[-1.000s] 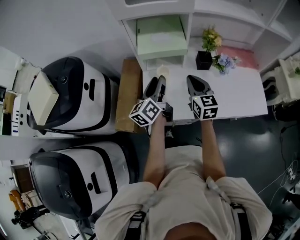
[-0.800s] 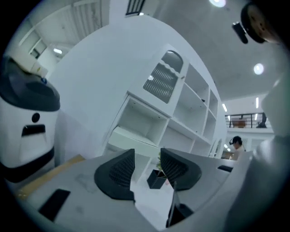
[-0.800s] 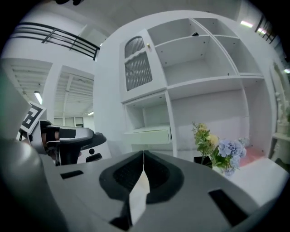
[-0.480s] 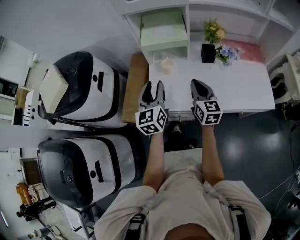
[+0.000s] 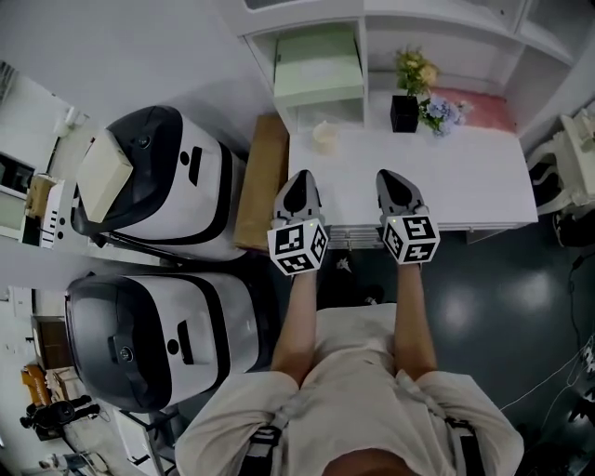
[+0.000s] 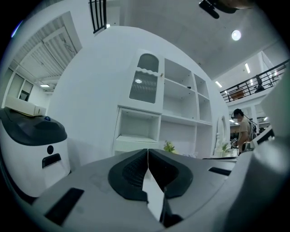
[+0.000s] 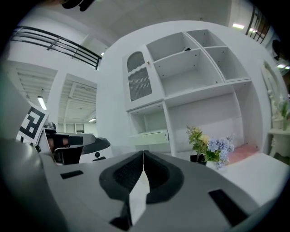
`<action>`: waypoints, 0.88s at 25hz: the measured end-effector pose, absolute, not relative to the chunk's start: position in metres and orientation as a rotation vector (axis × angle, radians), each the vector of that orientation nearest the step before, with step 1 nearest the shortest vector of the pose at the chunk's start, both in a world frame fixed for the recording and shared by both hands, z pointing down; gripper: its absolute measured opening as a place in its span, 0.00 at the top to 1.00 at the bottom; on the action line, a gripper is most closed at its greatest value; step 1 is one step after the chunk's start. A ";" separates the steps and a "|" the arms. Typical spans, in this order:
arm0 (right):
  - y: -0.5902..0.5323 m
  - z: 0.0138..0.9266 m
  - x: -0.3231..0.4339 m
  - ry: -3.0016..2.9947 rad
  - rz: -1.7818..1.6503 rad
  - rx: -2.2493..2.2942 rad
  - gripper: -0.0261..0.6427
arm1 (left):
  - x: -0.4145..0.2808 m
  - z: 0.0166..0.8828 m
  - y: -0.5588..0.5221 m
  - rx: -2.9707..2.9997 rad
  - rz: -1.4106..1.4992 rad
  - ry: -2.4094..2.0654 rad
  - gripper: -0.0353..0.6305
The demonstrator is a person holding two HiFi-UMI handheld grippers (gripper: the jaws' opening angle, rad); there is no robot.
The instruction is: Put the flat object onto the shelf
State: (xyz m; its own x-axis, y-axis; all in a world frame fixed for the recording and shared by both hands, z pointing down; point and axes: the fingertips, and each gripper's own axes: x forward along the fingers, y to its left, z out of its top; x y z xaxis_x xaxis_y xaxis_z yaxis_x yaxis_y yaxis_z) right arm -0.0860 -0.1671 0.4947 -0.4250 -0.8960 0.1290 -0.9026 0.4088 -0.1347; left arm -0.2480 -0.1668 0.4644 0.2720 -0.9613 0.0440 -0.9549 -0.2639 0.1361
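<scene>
A pale green flat box [image 5: 319,65] lies in the lowest left compartment of the white shelf unit [image 5: 372,19]; it also shows in the right gripper view as the flat box [image 7: 148,136]. My left gripper [image 5: 300,178] is over the white table's [image 5: 474,181] front left corner, jaws shut with nothing between them. My right gripper [image 5: 390,177] hovers beside it over the front edge, also shut and empty. In their own views the left gripper [image 6: 147,152] and the right gripper [image 7: 143,154] both point at the shelves, pads pressed together.
A small cream cup [image 5: 323,136], a black pot of flowers [image 5: 404,112] and a pink flat thing [image 5: 476,108] stand at the table's back. A brown carton [image 5: 256,181] leans left of the table. Two white-and-black machines [image 5: 177,186] stand further left, one bearing a beige box [image 5: 102,173].
The left gripper's jaws have gone from open to shut. Both grippers have drawn back from over the table toward its front edge.
</scene>
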 end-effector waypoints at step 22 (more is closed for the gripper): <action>-0.157 0.505 -0.097 -2.601 0.237 1.519 0.86 | -0.261 0.483 -0.151 2.323 -0.036 -1.832 0.92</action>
State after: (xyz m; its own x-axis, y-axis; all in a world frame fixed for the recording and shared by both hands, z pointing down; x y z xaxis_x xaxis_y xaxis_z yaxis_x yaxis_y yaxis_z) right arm -0.0966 -0.1570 0.5055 -0.4889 -0.8532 0.1817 -0.8720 0.4839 -0.0742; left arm -0.2608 -0.1511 0.4827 0.2391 -0.9665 0.0933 -0.9620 -0.2228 0.1577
